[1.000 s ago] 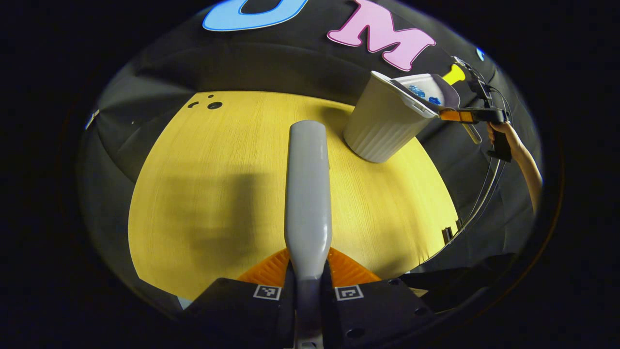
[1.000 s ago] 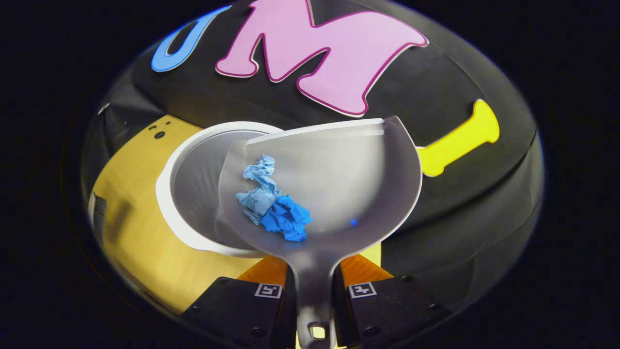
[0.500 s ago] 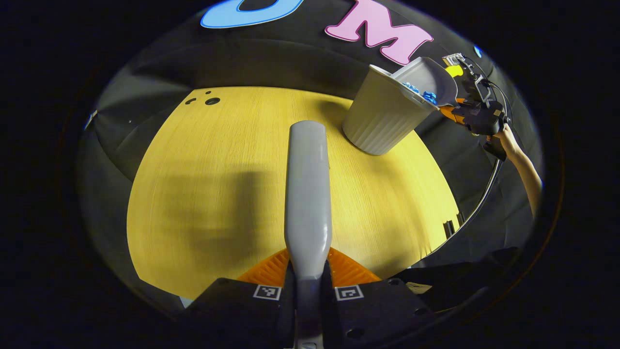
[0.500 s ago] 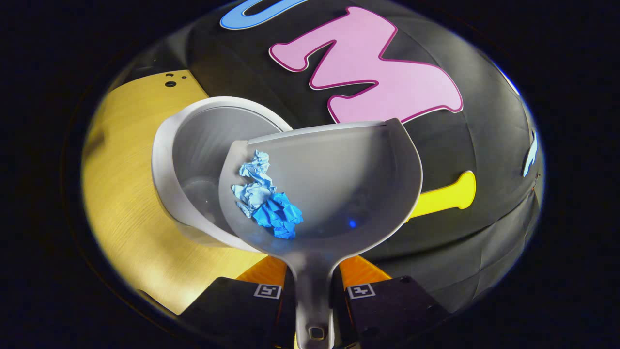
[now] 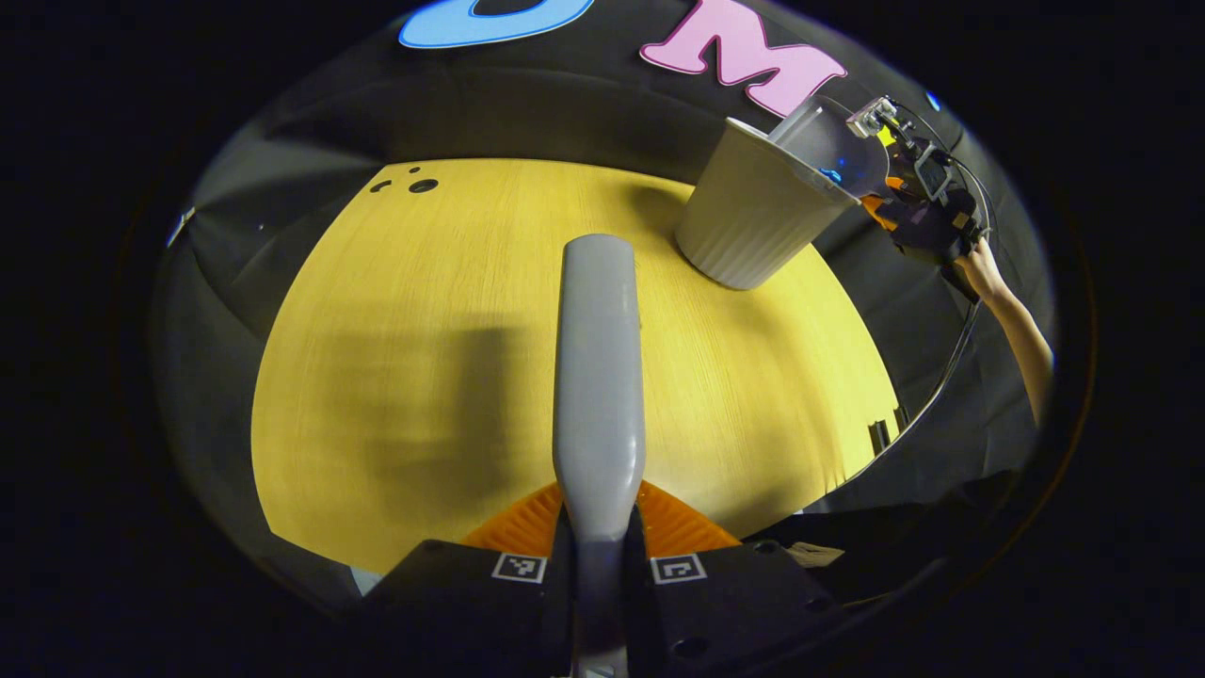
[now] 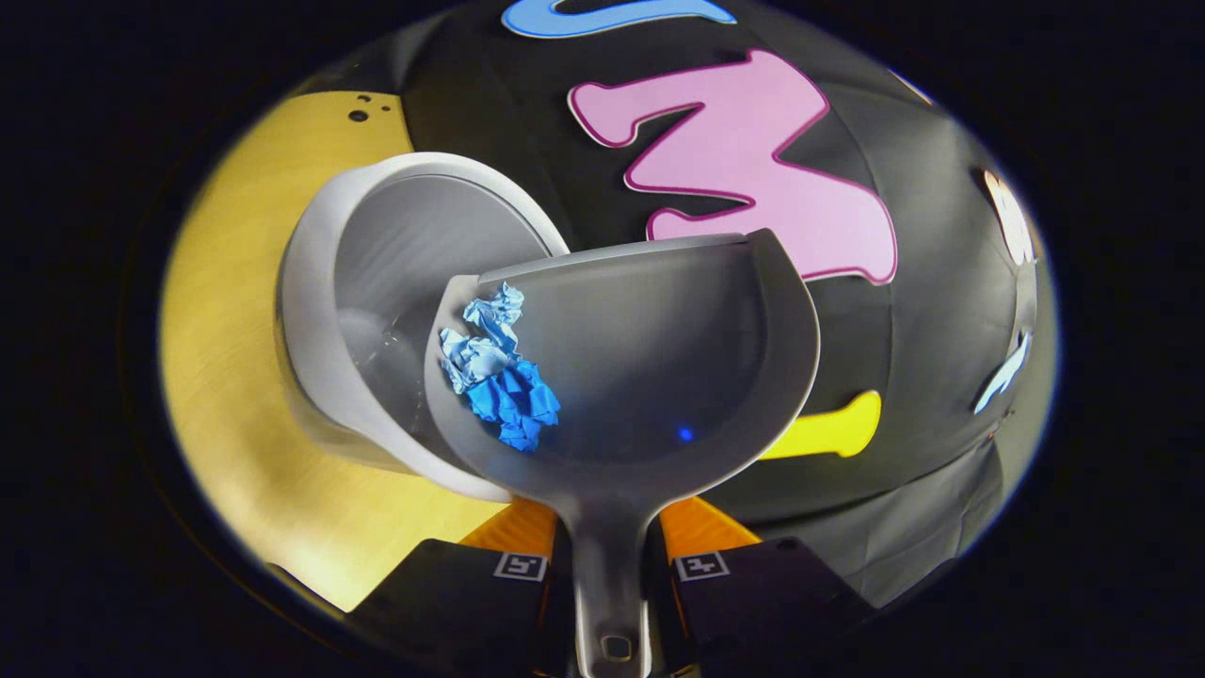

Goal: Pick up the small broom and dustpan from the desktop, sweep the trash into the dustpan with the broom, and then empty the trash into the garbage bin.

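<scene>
Tipping the dustpan (image 6: 621,377) over the garbage bin (image 6: 377,311) right now, and the crumpled blue trash (image 6: 494,377) is sitting in the pan's left side, a bit ahead of my right gripper (image 6: 610,570). That gripper's fingers are clenched on the dustpan handle, one on each side. The pan's left edge overlaps the bin's rim, so part of the scoop hangs over the opening, but its lip points past the bin toward the booth wall.

My take on doing this well: roll the wrist so the lip drops toward the bin mouth rather than beyond it, and keep the tilt slow. Paper wads that light tend to cling, then go all at once, so I'd want the lip fully inside the rim before steepening. A small shake at the end should free whatever sticks. The grip has to stay firm, since the handle could twist between the fingers as the pan goes steep.

My left gripper (image 5: 599,570) is parked well back, fingers clamped on the broom (image 5: 599,377) handle, which sticks straight out ahead over the counter (image 5: 405,377). From there the bin (image 5: 753,221) sits far ahead and to the right.
</scene>
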A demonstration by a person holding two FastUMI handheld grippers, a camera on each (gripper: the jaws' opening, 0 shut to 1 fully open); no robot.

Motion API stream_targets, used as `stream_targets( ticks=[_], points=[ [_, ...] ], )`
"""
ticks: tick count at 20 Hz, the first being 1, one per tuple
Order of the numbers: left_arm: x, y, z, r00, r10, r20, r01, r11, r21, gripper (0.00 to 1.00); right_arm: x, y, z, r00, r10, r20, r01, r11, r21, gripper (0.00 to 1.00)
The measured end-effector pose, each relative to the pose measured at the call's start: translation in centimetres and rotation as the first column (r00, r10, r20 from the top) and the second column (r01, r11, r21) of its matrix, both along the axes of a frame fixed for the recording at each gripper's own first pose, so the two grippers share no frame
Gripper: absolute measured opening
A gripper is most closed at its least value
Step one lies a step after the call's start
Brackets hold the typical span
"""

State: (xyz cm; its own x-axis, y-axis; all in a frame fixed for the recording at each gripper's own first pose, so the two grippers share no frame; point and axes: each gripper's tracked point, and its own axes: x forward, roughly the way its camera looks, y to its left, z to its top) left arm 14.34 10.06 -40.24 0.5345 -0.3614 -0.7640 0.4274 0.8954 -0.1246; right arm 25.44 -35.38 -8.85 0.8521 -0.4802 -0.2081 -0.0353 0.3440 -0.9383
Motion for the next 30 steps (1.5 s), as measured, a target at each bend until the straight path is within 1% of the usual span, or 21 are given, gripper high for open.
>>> stream_targets(
  ticks=[1,6,7,9,10,11,13,15,20,21,22,23,24,27,29,30],
  points=[
    [0.2,0.1,0.0,1.0,0.009,-0.002,-0.009,1.0,-0.005,0.26,-0.2,0.0,0.2,1.0,0.012,0.005,-0.012,0.999,-0.033,0.34],
    [0.6,0.6,0.4,0.999,0.034,-0.006,-0.034,0.999,-0.012,0.26,0.1,0.6,0.6,0.999,0.045,0.018,-0.042,0.99,-0.136,0.34],
    [0.6,0.7,0.4,0.999,0.033,-0.006,-0.033,0.999,-0.008,0.29,0.1,0.7,0.7,0.999,0.05,0.02,-0.046,0.987,-0.157,0.34],
    [0.6,0.7,0.3,0.999,0.033,-0.01,-0.033,0.999,-0.004,0.29,0.1,1.0,0.8,0.998,0.065,0.026,-0.058,0.977,-0.205,0.34],
    [0.6,0.6,0.3,0.999,0.032,-0.011,-0.032,0.999,-0.004,0.26,0.1,1.1,0.9,0.997,0.072,0.027,-0.064,0.971,-0.231,0.34],
    [0.4,0.6,0.2,1.0,0.029,-0.011,-0.029,1.0,-0.002,0.26,0.2,1.3,1.0,0.997,0.08,0.02,-0.072,0.963,-0.26,0.34],
    [0.4,0.4,0.1,1.0,0.027,-0.008,-0.027,1.0,0.005,0.26,0.3,1.3,1.1,0.995,0.093,0.022,-0.083,0.955,-0.283,0.35],
    [0.1,0.2,0.1,1.0,0.027,-0.009,-0.027,1.0,0.003,0.26,0.1,1.3,1.0,0.996,0.086,0.023,-0.077,0.965,-0.251,0.35],
    [-0.1,0.3,0.0,0.999,0.043,-0.008,-0.043,0.999,-0.002,0.26,0.3,0.7,0.7,0.999,0.052,0.018,-0.049,0.993,-0.105,0.34],
    [-0.1,0.4,0.1,0.999,0.048,-0.006,-0.048,0.999,-0.006,0.26,0.4,0.8,0.7,0.998,0.054,0.029,-0.052,0.996,-0.07,0.34],
    [0.0,0.4,0.2,0.999,0.054,-0.003,-0.054,0.999,-0.008,0.29,0.4,0.9,1.2,0.998,0.052,0.045,-0.049,0.998,-0.049,0.34],
    [0.0,0.5,0.2,0.998,0.058,0.001,-0.058,0.998,-0.011,0.26,0.2,1.2,1.7,0.997,0.048,0.063,-0.046,0.999,-0.024,0.35],
    [0.0,0.6,0.3,0.998,0.063,0.004,-0.063,0.998,-0.013,0.26,0.2,1.5,2.2,0.996,0.044,0.08,-0.045,0.999,0.016,0.34],
    [-0.1,0.9,0.4,0.997,0.076,0.013,-0.076,0.997,-0.017,0.26,0.5,2.2,3.9,0.991,0.014,0.133,-0.035,0.987,0.159,0.34],
    [-0.3,1.0,0.4,0.996,0.082,0.017,-0.082,0.997,-0.015,0.26,0.1,3.2,5.5,0.981,0.008,0.192,-0.058,0.964,0.259,0.35],
    [-0.5,1.3,0.4,0.996,0.081,0.029,-0.081,0.997,0.005,0.29,-0.2,3.8,6.5,0.974,0.006,0.227,-0.072,0.956,0.286,0.34]
  ],
)
